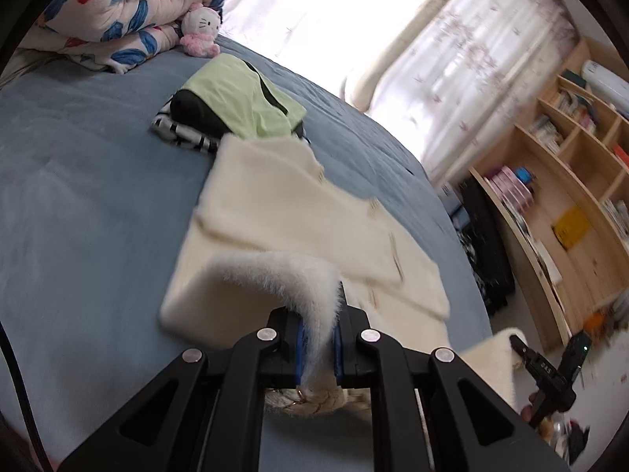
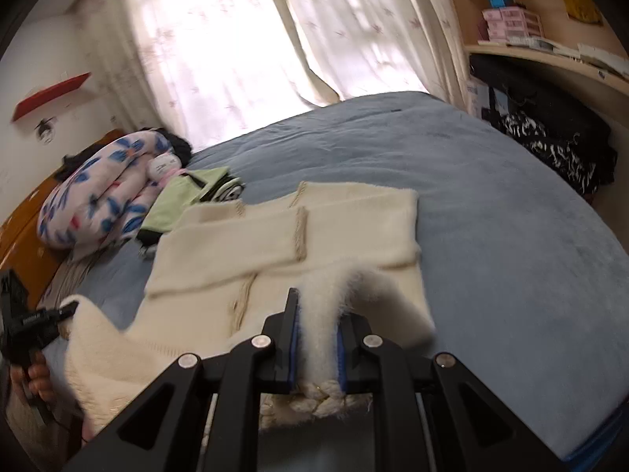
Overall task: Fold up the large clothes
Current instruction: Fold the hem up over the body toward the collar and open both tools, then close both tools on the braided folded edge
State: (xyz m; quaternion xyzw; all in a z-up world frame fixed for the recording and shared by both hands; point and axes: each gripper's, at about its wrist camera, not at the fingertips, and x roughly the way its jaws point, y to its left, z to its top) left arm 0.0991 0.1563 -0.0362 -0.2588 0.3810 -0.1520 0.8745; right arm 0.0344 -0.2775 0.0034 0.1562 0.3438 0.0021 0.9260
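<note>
Cream fuzzy sweater point(image 1: 298, 212) lies mid-bed on the blue bedspread point(image 1: 78, 196), sleeves already crossed over the body, its near hem lifted off the surface; left gripper point(image 1: 319, 348) is clamped on one hem corner and right gripper point(image 2: 317, 354) is clamped on the other. Step in hand looks like the bottom-to-top fold: next move calls for carrying both corners forward together, level, toward the far edge near the folded green garment point(image 1: 243, 98), then letting go. No brand or writing is legible; the marking on the right gripper's body is blurred
</note>
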